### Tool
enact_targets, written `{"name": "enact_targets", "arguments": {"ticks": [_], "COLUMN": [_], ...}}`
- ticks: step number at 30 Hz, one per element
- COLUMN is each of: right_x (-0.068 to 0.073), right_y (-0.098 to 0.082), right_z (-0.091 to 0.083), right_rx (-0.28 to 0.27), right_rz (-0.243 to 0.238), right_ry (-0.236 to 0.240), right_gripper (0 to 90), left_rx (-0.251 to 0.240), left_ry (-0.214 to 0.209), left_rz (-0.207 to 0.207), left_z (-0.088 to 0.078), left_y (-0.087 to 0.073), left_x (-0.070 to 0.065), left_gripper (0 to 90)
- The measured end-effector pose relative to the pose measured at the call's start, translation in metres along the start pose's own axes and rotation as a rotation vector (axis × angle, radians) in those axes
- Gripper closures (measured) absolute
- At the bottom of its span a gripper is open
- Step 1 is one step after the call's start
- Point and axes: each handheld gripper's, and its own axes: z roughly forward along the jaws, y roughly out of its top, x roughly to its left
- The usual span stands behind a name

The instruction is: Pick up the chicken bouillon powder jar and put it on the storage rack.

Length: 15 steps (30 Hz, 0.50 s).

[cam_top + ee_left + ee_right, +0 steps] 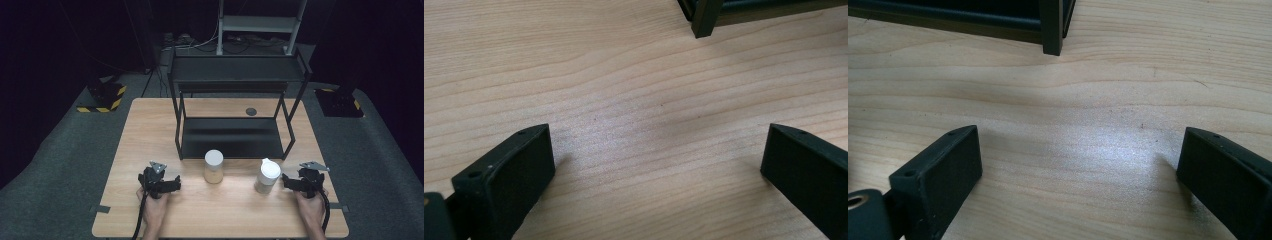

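Observation:
Two white-lidded jars stand on the wooden table (150,130) in front of a black two-level shelf rack (235,100): one jar (213,166) near the middle, the other jar (267,176) to its right. My left gripper (159,181) rests on the table left of the middle jar, held by a hand. It is open, jaws wide apart over bare wood (649,125). Just right of the right jar sits my right gripper (300,181), also open with bare wood (1078,145) between its jaws.
A black rack leg (704,20) stands ahead of the left gripper, and another rack leg (1052,30) ahead of the right one. A small dark round disc (251,111) lies on the table behind the rack. Grey carpet (60,165) surrounds the table.

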Motion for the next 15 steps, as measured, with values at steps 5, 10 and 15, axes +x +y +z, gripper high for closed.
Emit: {"name": "enact_targets", "arguments": {"ticks": [5,10,15], "right_x": [0.0000,0.0000,0.0000], "right_y": [0.0000,0.0001,0.0001], "right_z": [0.0000,0.0000,0.0000], "right_rx": [0.000,0.000,0.000], "right_rz": [0.000,0.000,0.000], "right_ry": [0.000,0.000,0.000], "right_gripper": [3.5,3.5,3.5], "left_rx": [0.000,0.000,0.005], "left_ry": [0.000,-0.001,-0.024], "left_rz": [0.000,0.000,0.028], "left_z": [0.0001,0.0000,-0.0013], "left_y": [0.0000,0.0002,0.0001], "left_x": [0.0001,0.0002,0.0055], "left_gripper": [0.7,0.7,0.5]}}
